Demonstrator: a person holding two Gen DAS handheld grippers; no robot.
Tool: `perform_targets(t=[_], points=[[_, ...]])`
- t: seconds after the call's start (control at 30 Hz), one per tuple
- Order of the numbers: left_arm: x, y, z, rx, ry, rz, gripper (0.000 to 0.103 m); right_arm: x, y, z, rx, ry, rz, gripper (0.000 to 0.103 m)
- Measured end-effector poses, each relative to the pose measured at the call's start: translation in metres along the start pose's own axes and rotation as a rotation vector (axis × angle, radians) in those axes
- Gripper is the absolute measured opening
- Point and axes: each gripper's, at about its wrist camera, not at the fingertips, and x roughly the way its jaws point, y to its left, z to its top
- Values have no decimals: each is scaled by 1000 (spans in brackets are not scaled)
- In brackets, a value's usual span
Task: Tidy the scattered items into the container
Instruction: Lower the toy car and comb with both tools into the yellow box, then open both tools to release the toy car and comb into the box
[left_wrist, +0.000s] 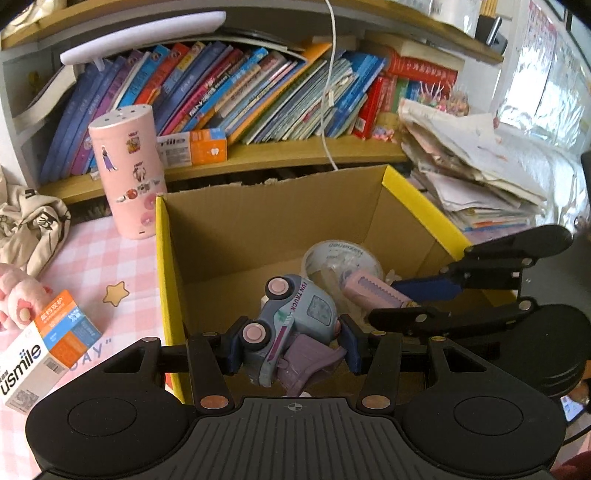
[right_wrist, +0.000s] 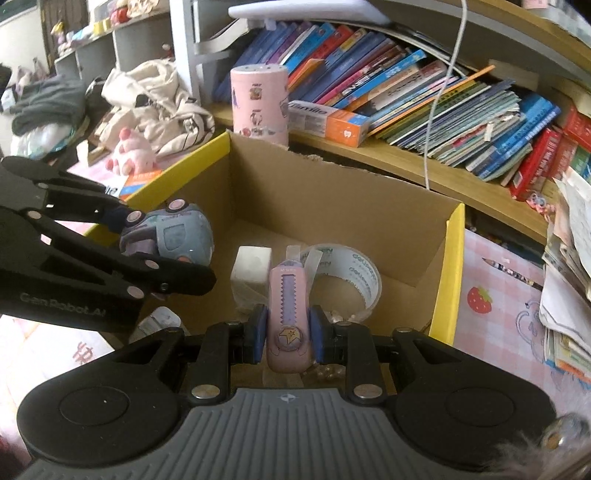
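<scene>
An open cardboard box (left_wrist: 229, 236) with yellow-edged flaps (right_wrist: 448, 273) sits in front of the bookshelf. My left gripper (left_wrist: 291, 347) is shut on a pale blue toy truck (left_wrist: 291, 317) with pink wheels, held on its side over the box's near left part; the same truck (right_wrist: 177, 236) shows in the right wrist view. My right gripper (right_wrist: 286, 338) is shut on a pink utility knife (right_wrist: 288, 310), over the box's right side. That knife (left_wrist: 373, 293) shows beside the truck. In the box lie a roll of clear tape (right_wrist: 354, 273) and a white block (right_wrist: 251, 267).
A pink cylinder with stickers (left_wrist: 127, 173) stands at the box's far left corner. An orange and white toothpaste carton (left_wrist: 44, 347), a pink plush toy (left_wrist: 14, 299) and crumpled cloth (left_wrist: 33, 225) lie on the pink checked cover. A paper stack (left_wrist: 469, 166) rises to the right.
</scene>
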Motion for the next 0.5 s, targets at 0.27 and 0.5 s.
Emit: perform_targets(t=[0.27, 0.5], points=[[12, -6, 1, 77, 21, 39, 49, 14, -3, 5, -50, 59, 12, 23], [16, -12, -1, 134, 18, 73, 50, 20, 0, 2, -49, 86, 33, 23]])
